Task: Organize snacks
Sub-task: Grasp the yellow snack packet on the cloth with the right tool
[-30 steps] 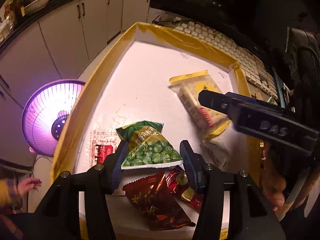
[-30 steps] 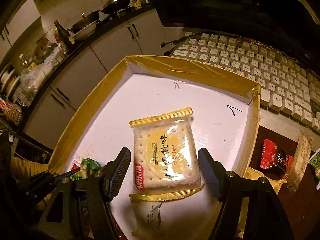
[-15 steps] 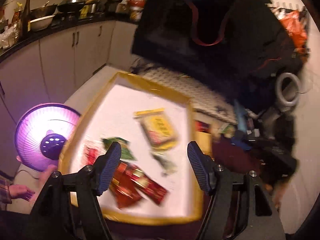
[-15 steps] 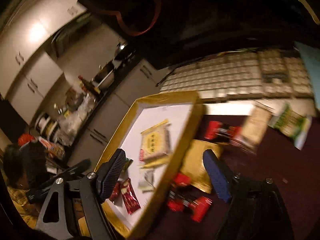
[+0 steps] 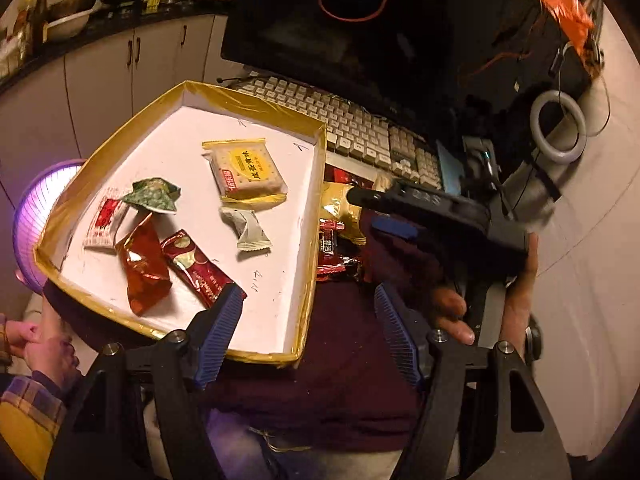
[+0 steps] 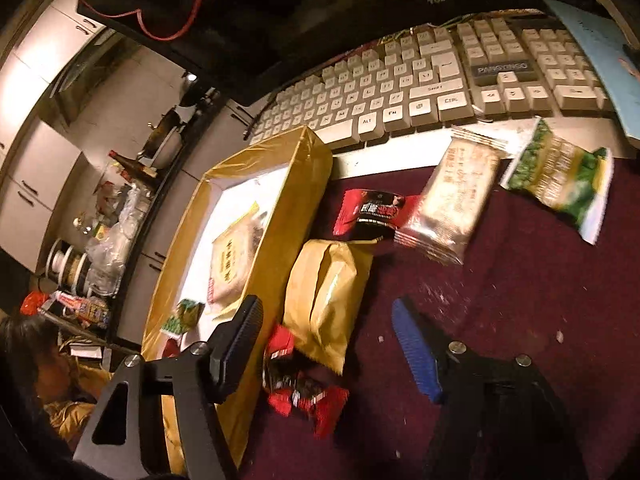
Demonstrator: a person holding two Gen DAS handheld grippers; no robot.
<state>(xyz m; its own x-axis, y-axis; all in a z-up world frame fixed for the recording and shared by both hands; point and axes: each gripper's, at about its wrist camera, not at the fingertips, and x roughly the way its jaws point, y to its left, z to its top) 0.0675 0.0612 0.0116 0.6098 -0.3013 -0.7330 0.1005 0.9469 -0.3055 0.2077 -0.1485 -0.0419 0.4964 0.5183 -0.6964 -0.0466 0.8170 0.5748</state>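
Observation:
A gold-rimmed white tray (image 5: 256, 104) holds a cracker pack (image 5: 248, 170), a green pea packet (image 5: 154, 196), a grey-white packet (image 5: 248, 228), two dark red packets (image 5: 144, 268) and a red-and-white packet (image 5: 104, 222). My left gripper (image 5: 308, 332) is open and empty, above the tray's near right corner. My right gripper (image 6: 332, 348) is open and empty over the maroon cloth, beside the tray's outer wall (image 6: 280, 216). Under it lie a gold bag (image 6: 324, 296) and red packets (image 6: 304, 392). Further off lie a red-black packet (image 6: 368, 210), a silver-tan pack (image 6: 452, 196) and a green packet (image 6: 560, 180).
A white keyboard (image 6: 420, 80) and a dark monitor (image 5: 360, 20) stand behind the tray. A purple glowing heater (image 5: 32, 208) is left of the tray. Kitchen cabinets (image 5: 120, 64) run along the back left. A blue booklet (image 6: 600, 52) lies at far right.
Both grippers have pulled up and back from the tray. The right one has swung right, out over the maroon cloth and loose snacks. The cracker pack stays in the tray.

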